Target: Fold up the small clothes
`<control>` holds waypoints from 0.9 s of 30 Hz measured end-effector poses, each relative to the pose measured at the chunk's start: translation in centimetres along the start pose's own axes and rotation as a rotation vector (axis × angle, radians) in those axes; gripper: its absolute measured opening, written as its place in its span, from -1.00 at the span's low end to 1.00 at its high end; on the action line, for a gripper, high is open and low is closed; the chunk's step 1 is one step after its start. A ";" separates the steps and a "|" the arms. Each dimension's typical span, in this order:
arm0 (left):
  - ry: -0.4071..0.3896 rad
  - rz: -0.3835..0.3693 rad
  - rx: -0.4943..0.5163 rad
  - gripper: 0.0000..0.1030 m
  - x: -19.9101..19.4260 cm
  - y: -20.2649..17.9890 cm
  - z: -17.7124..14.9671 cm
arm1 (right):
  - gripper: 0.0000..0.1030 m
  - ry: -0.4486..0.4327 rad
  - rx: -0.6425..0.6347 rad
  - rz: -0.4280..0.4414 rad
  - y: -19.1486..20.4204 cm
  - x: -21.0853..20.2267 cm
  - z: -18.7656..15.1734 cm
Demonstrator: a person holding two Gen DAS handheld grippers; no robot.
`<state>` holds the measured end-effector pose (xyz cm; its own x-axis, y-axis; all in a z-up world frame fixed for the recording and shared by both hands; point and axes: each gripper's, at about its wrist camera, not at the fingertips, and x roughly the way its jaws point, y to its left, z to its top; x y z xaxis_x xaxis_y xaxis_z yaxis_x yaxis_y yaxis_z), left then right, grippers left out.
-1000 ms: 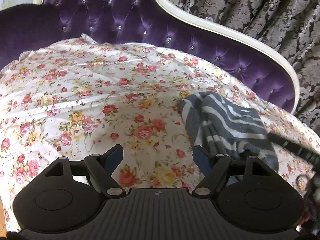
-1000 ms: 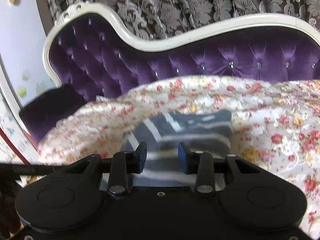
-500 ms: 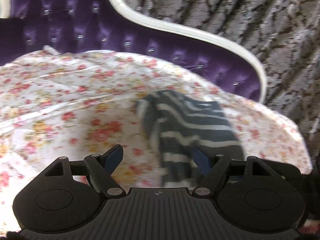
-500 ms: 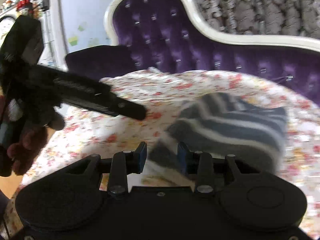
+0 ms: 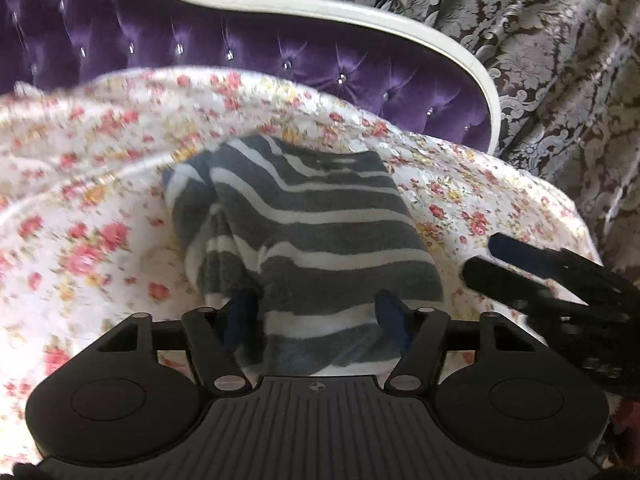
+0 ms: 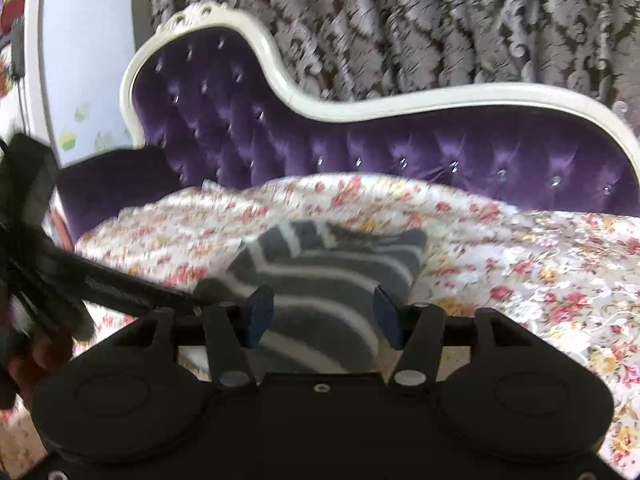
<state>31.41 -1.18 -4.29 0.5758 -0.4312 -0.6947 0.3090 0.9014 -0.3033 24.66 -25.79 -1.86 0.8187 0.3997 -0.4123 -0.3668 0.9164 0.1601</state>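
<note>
On the floral sheet (image 5: 100,208) covering the purple sofa (image 6: 360,152), the striped garment (image 5: 320,240) is lying partly folded while the left gripper (image 5: 316,316) and right gripper (image 6: 322,312), fingers apart, are straddling its near edge, probably needing to pinch it for another fold.

The garment (image 5: 320,236) lies on the sheet (image 5: 100,208) (sofa back (image 5: 248,56) behind), curtain (image 5: 540,40) farthest back.
</note>
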 end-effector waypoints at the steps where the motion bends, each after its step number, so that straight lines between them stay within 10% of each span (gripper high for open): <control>1: 0.009 -0.003 -0.011 0.23 0.4 0.0 0.3 | 0.25 -0.009 0.016 -0.002 -0.3 -0.2 0.2; 8: 0.014 0.004 -0.113 0.23 1.9 0.8 2.0 | 0.25 -0.032 0.093 -0.037 -2.5 -1.0 0.8; 12: -0.030 0.051 -0.167 -0.80 1.9 1.1 2.3 | 0.25 -0.025 0.117 -0.045 -3.0 -1.1 0.9; 18: -0.116 0.155 -0.168 -0.81 0.0 2.3 0.9 | 0.25 0.031 0.119 -0.065 -3.3 -0.5 0.4; 27: -0.079 0.101 -0.133 -0.72 0.3 3.3 0.7 | 0.25 0.109 0.105 -0.070 -2.5 1.9 -0.7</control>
<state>33.16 1.65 -5.05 0.6581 -0.3355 -0.6741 0.1472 0.9353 -0.3217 26.81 -27.33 -3.64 0.7856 0.3356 -0.5199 -0.2579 0.9413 0.2179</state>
